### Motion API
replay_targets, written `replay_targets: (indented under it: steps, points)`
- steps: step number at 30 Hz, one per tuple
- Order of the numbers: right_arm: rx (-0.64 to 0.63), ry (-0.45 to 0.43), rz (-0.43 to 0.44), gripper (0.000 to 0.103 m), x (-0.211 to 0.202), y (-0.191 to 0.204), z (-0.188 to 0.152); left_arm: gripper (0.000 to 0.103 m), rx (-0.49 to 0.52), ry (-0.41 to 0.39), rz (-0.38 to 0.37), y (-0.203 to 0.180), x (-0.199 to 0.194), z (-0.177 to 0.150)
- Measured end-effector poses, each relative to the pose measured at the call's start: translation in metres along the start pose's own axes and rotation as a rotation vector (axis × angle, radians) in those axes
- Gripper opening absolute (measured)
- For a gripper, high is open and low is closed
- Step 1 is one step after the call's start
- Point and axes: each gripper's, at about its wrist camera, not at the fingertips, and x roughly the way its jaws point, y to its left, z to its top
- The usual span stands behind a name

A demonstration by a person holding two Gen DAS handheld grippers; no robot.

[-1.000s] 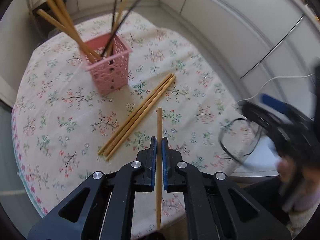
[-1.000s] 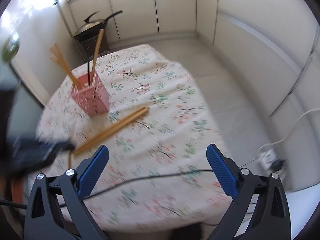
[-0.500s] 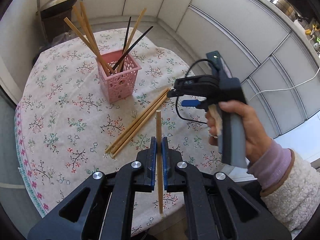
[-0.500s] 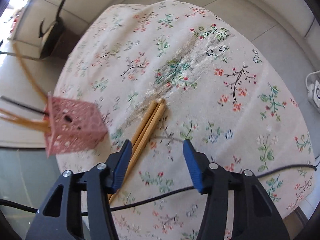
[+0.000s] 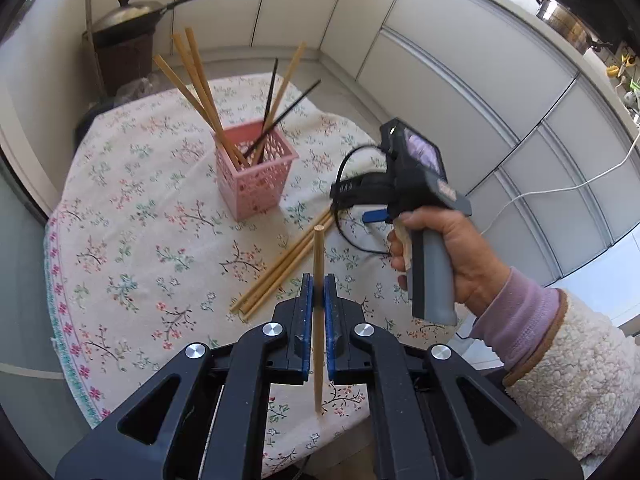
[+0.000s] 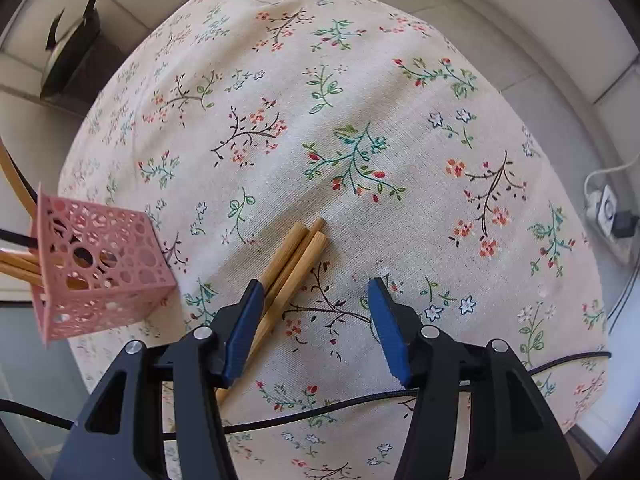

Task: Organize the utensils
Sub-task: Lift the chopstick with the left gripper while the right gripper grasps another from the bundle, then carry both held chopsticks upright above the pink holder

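My left gripper (image 5: 319, 280) is shut on one wooden chopstick (image 5: 319, 248), which stands upright above the flowered tablecloth (image 5: 132, 216). A pink perforated basket (image 5: 256, 176) (image 6: 100, 268) holds several wooden and black chopsticks. Three loose wooden chopsticks (image 5: 284, 268) (image 6: 298, 254) lie bundled on the cloth to its right. My right gripper (image 6: 314, 286) points steeply down over their upper ends, half open. Its left finger (image 6: 244, 320) lies across the bundle and nothing is pinched. A hand (image 5: 440, 252) holds that gripper in the left wrist view.
A lidded wok (image 5: 132, 16) (image 6: 68, 52) sits on a dark stand behind the round table. A black cable (image 6: 360, 404) trails across the near cloth. A power strip (image 6: 608, 212) lies on the floor at right. White cabinets (image 5: 460, 80) curve round the far side.
The right gripper has swung down over the loose chopsticks and its jaws have narrowed from wide to half open. The left gripper has lifted slightly with its chopstick.
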Motion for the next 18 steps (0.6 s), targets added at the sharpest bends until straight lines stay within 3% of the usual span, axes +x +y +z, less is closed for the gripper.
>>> replay_targets:
  steps: [2, 5, 9, 15, 18]
  points:
    - [-0.017, -0.016, -0.021, 0.045, 0.001, 0.001, -0.001, 0.005, -0.007, -0.028, 0.0, 0.004, -0.01, 0.001]
    - [0.005, -0.024, 0.0, 0.027, -0.002, -0.013, -0.003, 0.005, -0.024, -0.057, 0.0, 0.011, -0.021, 0.002]
    - [0.044, 0.0, 0.078, 0.012, -0.003, -0.037, -0.004, 0.006, -0.036, -0.072, 0.0, 0.015, -0.027, 0.003]
    - [0.03, -0.024, 0.101, 0.008, -0.006, -0.046, -0.009, 0.006, -0.028, -0.094, -0.023, 0.013, -0.038, 0.003]
    - [0.007, -0.106, 0.126, 0.008, -0.024, -0.048, -0.015, 0.006, -0.045, -0.116, -0.017, 0.017, -0.042, 0.003]
